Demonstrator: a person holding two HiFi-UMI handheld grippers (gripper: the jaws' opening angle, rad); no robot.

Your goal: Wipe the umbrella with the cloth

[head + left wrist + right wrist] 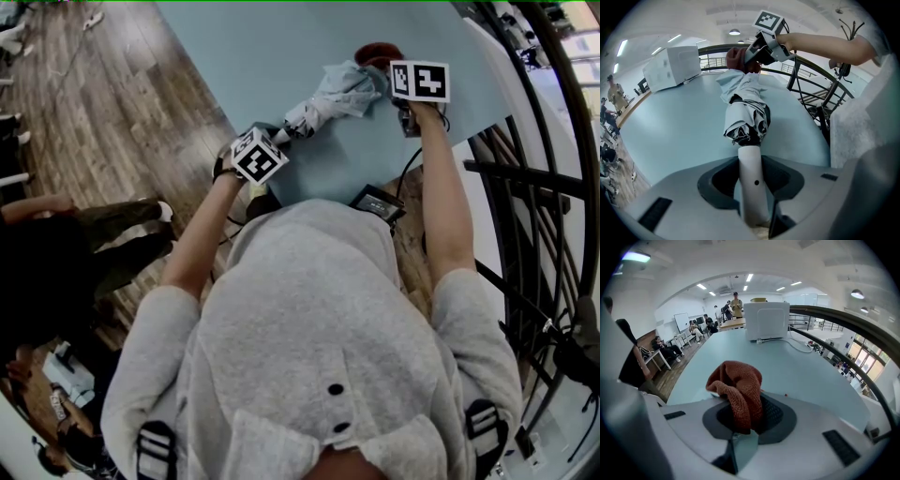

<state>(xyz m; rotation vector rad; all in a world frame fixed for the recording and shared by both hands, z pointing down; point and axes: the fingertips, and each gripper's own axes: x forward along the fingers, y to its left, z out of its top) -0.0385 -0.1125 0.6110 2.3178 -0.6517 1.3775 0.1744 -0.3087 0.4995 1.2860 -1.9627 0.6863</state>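
While the folded umbrella (pixel 330 99) lies on the pale blue counter (pixel 253 47), its white handle (pixel 750 161) is clamped between the jaws of the left hand-held gripper (pixel 752 187), which is held at the counter's near edge. A rust-red cloth (pixel 738 392) is pinched in the closed jaws of the right hand-held gripper (pixel 743 425) and is held right at the umbrella's far end (the grey canopy is bunched there). A white box (pixel 766 320) is seen further back on the counter

Tabletop (pixel 244 56) open left; white box (pixel 766 319) beyond; railing (pixel 516 172) right.
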